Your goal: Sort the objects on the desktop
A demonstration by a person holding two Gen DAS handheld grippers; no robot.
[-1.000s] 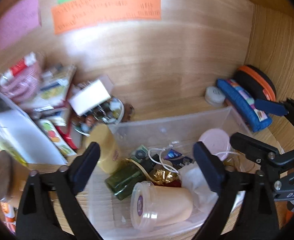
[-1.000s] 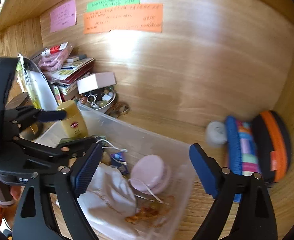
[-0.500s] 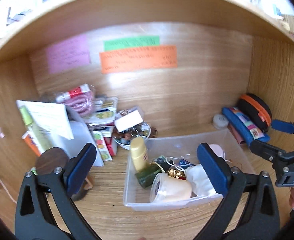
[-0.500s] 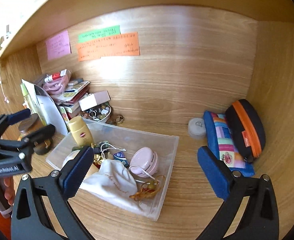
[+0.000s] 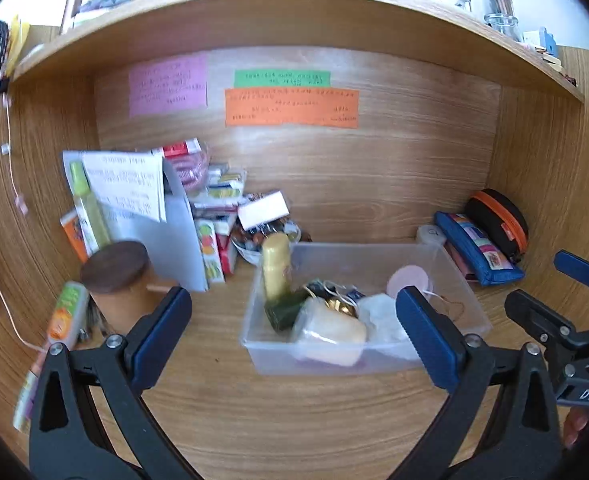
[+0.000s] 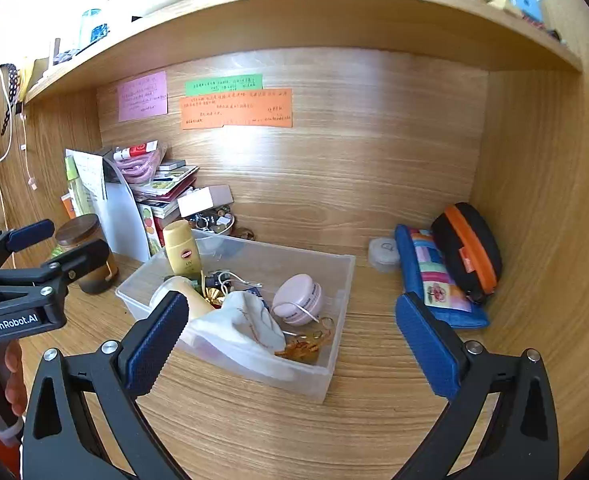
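Note:
A clear plastic bin (image 5: 378, 360) (image 6: 334, 364) stands on the wooden desk. In it are a yellow bottle (image 6: 180, 252), a cream jar on its side (image 5: 330, 334), a white cloth pouch (image 6: 246, 320), a pink round case (image 6: 298, 298) and gold trinkets (image 6: 306, 344). My left gripper (image 5: 294, 332) is open and empty, held back in front of the bin. My right gripper (image 6: 290, 340) is open and empty, also in front of the bin. Each gripper shows at the edge of the other's view.
A pile of books, papers and small boxes (image 6: 158, 188) stands at the back left with a brown-lidded jar (image 5: 114, 276) in front. A blue pencil case (image 6: 434, 280), a black-and-orange pouch (image 6: 466, 252) and a small white round tin (image 6: 382, 252) lie at the right wall.
Both grippers have pulled back and up from the bin, so the whole desk alcove and shelf above now show. Both stayed open and empty.

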